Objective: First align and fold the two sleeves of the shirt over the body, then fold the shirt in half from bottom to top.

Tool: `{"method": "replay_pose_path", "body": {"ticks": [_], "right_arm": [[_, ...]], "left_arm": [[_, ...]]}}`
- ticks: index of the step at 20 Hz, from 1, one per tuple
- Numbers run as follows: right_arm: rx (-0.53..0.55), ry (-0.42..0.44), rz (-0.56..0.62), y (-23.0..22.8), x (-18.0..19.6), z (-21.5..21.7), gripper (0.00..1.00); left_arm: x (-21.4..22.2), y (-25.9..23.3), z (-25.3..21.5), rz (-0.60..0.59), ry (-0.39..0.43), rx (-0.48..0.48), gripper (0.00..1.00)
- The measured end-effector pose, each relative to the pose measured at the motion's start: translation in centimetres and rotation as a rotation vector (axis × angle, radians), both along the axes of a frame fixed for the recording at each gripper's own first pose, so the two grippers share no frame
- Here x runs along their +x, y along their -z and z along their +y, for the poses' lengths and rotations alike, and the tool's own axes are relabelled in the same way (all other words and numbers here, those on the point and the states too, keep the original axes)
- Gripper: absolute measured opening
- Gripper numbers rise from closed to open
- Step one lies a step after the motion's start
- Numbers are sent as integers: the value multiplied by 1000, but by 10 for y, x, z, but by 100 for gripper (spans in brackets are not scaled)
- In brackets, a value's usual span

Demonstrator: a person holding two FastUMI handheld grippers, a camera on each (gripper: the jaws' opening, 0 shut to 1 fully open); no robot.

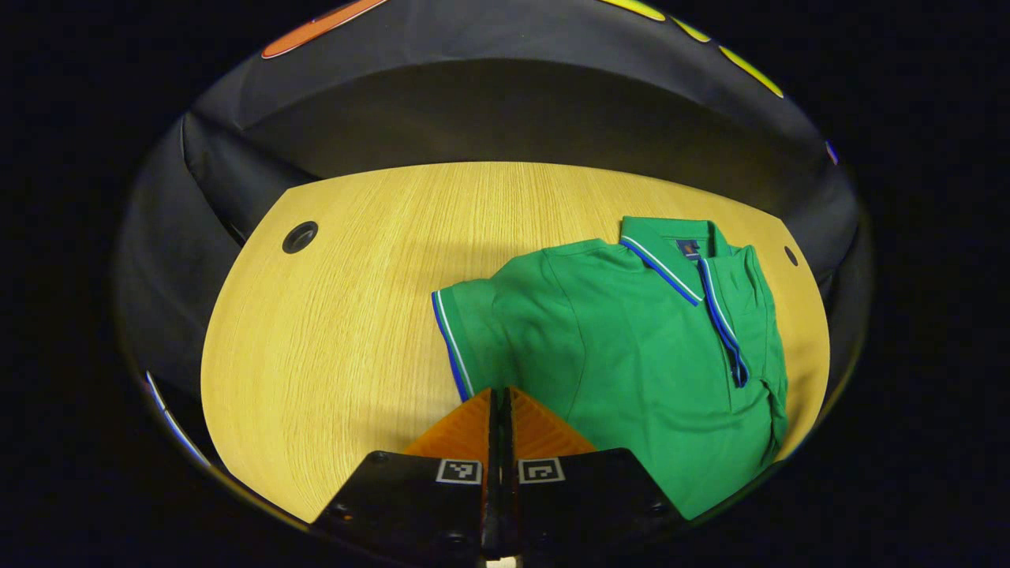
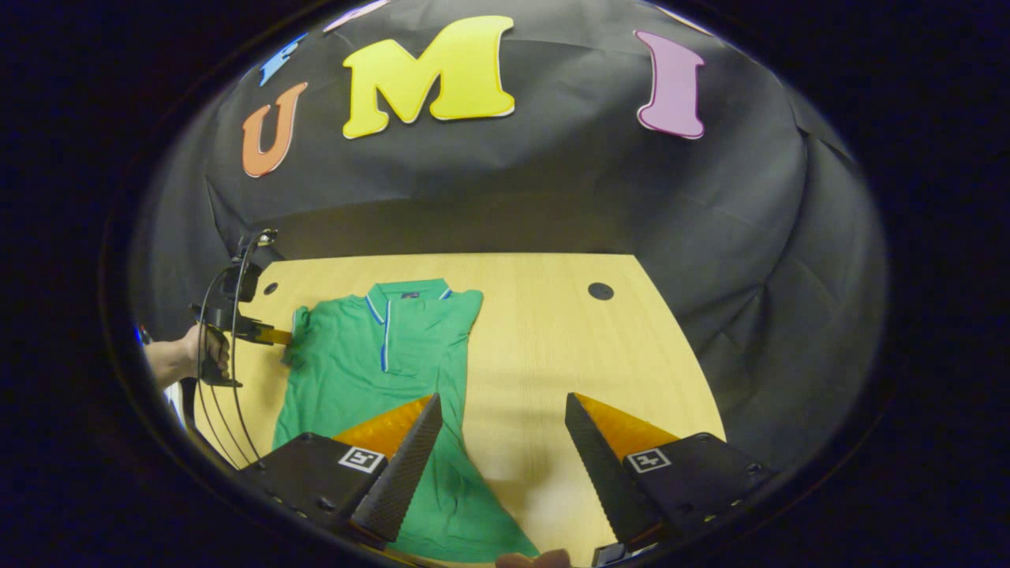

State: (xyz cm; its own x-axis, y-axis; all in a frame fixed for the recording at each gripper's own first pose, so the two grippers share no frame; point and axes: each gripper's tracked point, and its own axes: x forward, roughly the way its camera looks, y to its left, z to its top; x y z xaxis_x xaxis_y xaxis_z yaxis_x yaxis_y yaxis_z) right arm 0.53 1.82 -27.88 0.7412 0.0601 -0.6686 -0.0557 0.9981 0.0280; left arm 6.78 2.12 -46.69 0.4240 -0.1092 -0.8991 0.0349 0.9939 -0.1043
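Observation:
A green polo shirt with blue-and-white trim lies face up on the wooden table, collar toward the back. My left gripper is shut, its tips pinching the lower edge of the near sleeve. The right gripper view shows the shirt at left, with the left gripper at the sleeve. The shirt's far side lies folded in over the body. My right gripper hangs open above the table, one finger over the shirt's lower part.
The table has round cable holes near its back corners. A person's hand holds the left gripper, with cables trailing down from it. Bare wood lies to the right of the shirt. Black cloth walls surround the table.

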Motion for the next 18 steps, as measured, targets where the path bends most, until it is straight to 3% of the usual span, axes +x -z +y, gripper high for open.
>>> {"method": "replay_pose_path", "body": {"ticks": [5,7,10,12,13,15,18], "right_arm": [[18,-5,-11,-5,-4,-1,95],[25,-6,-8,-2,-6,-1,95],[30,-9,-5,0,-11,-3,95],[27,-6,1,2,-13,-7,95],[24,-2,5,4,-15,-11,95],[27,10,20,10,-17,-17,95],[31,20,29,11,-16,-22,95]], "left_arm": [[9,-33,-7,-56,-35,-61,3],[14,-36,2,-76,-35,-30,3],[2,-17,25,17,-77,60,3],[1,-9,25,43,-101,15,10],[-3,-6,28,47,-113,32,25],[2,1,35,42,-134,69,75],[-5,4,36,73,-157,67,86]]}}
